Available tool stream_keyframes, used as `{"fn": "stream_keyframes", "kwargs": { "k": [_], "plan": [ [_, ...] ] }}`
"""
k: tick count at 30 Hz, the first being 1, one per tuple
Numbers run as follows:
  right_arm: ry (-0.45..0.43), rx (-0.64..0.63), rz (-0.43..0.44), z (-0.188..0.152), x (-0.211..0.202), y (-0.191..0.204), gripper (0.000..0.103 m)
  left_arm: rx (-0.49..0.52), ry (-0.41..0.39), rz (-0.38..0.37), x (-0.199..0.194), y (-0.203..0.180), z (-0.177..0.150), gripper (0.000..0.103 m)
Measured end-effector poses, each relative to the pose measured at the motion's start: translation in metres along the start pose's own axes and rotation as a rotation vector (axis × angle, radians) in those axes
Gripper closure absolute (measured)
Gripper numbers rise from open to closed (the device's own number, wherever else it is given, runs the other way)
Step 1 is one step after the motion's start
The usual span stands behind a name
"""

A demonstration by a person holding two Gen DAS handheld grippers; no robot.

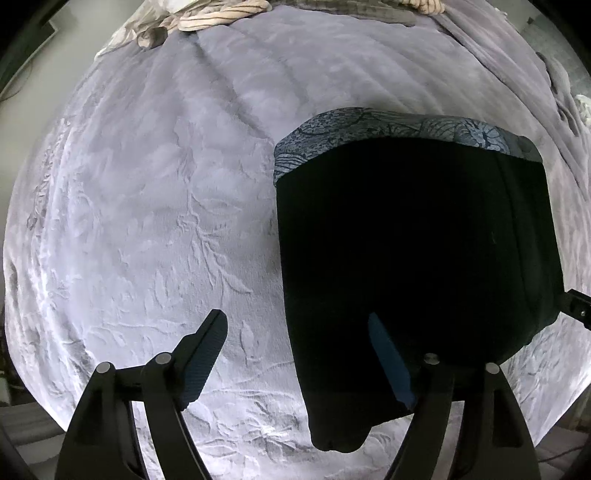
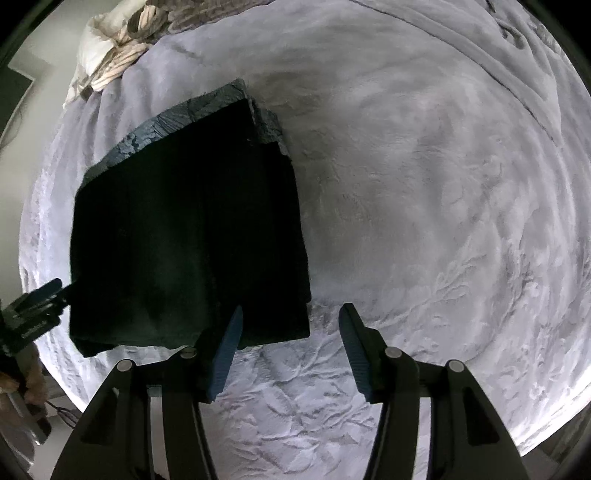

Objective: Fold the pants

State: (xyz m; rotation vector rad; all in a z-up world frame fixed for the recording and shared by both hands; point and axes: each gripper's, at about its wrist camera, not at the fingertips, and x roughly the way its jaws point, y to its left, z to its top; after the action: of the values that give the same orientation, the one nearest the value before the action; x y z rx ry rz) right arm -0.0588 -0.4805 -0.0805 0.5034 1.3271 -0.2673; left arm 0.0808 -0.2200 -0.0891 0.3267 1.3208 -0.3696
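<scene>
Black pants (image 1: 413,251) lie folded into a compact block on the bed, with a blue-grey patterned band (image 1: 391,127) showing along the far edge. My left gripper (image 1: 295,321) hangs open over the block's near left edge, one pad above the cloth and the other over the blanket. My right gripper (image 2: 291,310) stands open over the near right corner of the pants (image 2: 184,229); its pads do not press on the cloth. One of the right gripper's fingers (image 1: 576,306) pokes in at the pants' right side in the left wrist view.
A pale lilac embossed blanket (image 1: 147,221) covers the whole bed (image 2: 443,221). A bunched cream striped cloth (image 1: 221,13) lies at the far edge, also in the right wrist view (image 2: 118,62). A raised blanket fold (image 2: 480,66) runs across the far right.
</scene>
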Motion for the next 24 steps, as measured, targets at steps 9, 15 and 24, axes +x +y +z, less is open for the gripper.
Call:
{"fn": "stream_keyframes", "kwargs": {
  "k": [9, 15, 24],
  "plan": [
    [-0.003, 0.020, 0.011, -0.013, -0.010, -0.002, 0.040, -0.002, 0.001, 0.000, -0.005, -0.004, -0.011, 0.023],
    [-0.003, 0.020, 0.012, -0.007, -0.007, 0.001, 0.039, 0.006, 0.002, 0.013, -0.004, -0.007, -0.009, 0.008],
    [-0.001, 0.004, 0.058, 0.003, -0.008, 0.006, 0.034, -0.027, 0.024, -0.074, -0.003, 0.002, -0.006, 0.008]
  ]
}}
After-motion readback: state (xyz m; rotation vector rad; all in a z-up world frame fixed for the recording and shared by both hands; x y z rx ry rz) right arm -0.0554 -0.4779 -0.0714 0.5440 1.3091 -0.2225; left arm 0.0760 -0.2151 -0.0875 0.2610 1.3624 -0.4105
